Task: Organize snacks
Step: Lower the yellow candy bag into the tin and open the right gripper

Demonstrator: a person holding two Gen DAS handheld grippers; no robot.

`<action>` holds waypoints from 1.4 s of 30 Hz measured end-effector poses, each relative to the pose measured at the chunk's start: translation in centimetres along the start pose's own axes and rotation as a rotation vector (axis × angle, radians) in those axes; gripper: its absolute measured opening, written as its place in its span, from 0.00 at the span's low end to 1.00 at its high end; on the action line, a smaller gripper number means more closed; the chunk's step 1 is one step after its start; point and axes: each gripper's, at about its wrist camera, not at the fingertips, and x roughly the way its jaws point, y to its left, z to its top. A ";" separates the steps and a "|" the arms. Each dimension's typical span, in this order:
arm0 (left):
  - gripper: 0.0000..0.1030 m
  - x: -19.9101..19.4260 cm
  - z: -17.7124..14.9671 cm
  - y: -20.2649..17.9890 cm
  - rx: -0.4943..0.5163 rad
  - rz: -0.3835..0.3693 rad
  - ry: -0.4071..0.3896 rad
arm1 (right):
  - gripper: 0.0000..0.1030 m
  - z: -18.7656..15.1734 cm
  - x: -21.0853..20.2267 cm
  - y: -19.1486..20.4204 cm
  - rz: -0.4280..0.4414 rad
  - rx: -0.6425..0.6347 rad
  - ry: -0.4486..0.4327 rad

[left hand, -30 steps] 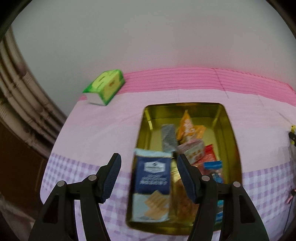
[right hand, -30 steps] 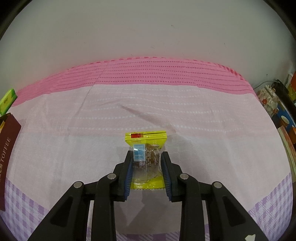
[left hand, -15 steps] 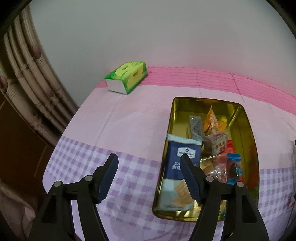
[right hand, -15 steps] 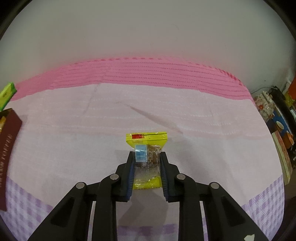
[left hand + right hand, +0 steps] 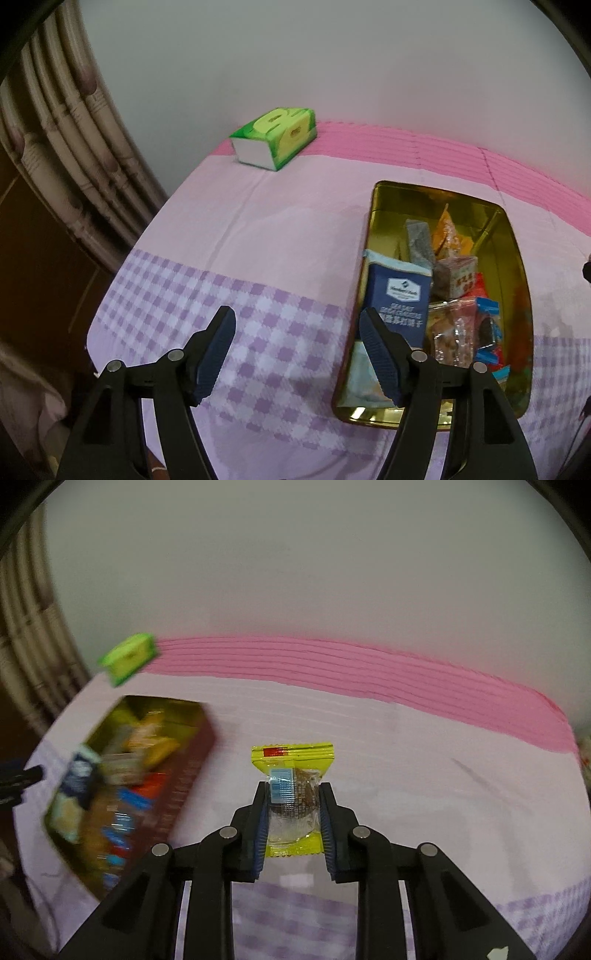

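Counter (image 5: 280, 236) under pink and lilac-checked cloth, green tissue box (image 5: 275, 137) at far edge by the wall. Gold tin (image 5: 515, 258) on the cloth, crowded with snacks, navy cracker pack (image 5: 400, 301) along its left side. Left tool (image 5: 297, 350) spread wide, nothing between the pads, having just opened further, just left of the tin. Right tool (image 5: 291, 825) pinched on yellow-edged snack packet (image 5: 291, 775), to the right of the blurred tin.

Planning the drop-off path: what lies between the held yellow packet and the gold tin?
Only bare pink tablecloth lies between the yellow packet, clamped in the right gripper, and the gold tin; the right wrist view shows it.
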 end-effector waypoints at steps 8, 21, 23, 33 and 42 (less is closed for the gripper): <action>0.68 0.3 -0.3 1.1 -0.016 0.029 0.008 | 0.23 1.5 0.8 7.6 0.127 -0.100 0.013; 0.68 0.4 -1.6 2.2 -0.027 0.046 0.034 | 0.24 1.1 4.8 12.2 0.142 -0.156 0.104; 0.68 0.3 -1.8 2.2 -0.027 0.044 0.039 | 0.23 1.3 5.3 12.2 0.138 -0.156 0.106; 0.68 0.4 -2.2 2.0 -0.023 0.032 0.046 | 0.21 0.5 6.4 13.0 0.132 -0.179 0.137; 0.68 0.2 -2.3 1.9 -0.023 0.025 0.059 | 0.27 0.6 5.2 13.4 0.135 -0.162 0.125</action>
